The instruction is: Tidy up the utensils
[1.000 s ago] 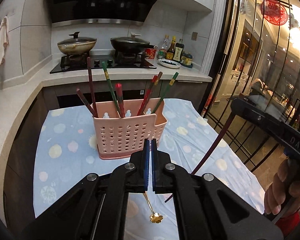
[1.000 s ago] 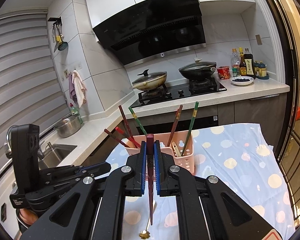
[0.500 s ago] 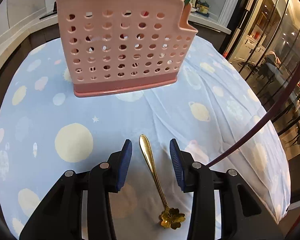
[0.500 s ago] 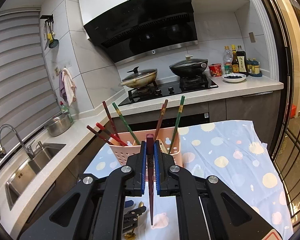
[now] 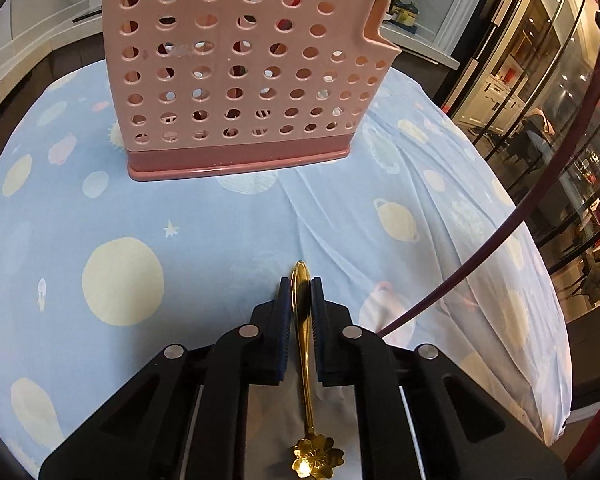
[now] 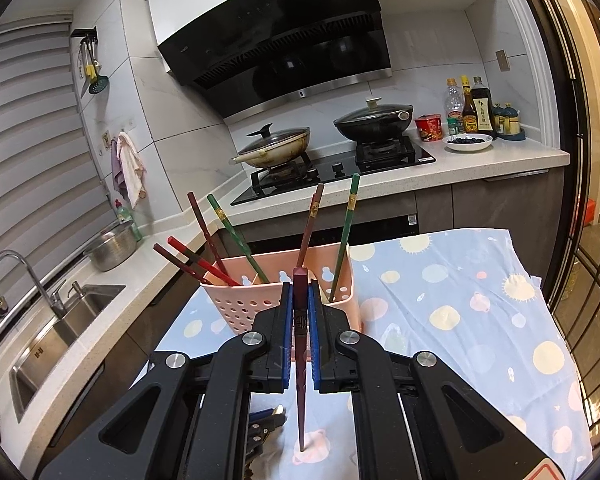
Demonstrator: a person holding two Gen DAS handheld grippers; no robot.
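My left gripper [image 5: 300,292] has just closed on the gold spoon [image 5: 305,360]; its bowl is hidden. Pink caddy [image 5: 240,72] at twelve o'clock, tablecloth [image 5: 220,232] open between.

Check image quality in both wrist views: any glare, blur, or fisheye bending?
Left wrist view: sharp and evenly lit; a bright glint on the gold spoon, and the held chopstick bows into an arc near the edge. Right wrist view: sharp; the range hood shows soft reflections, the door frame curves strongly, and the corners are dark.
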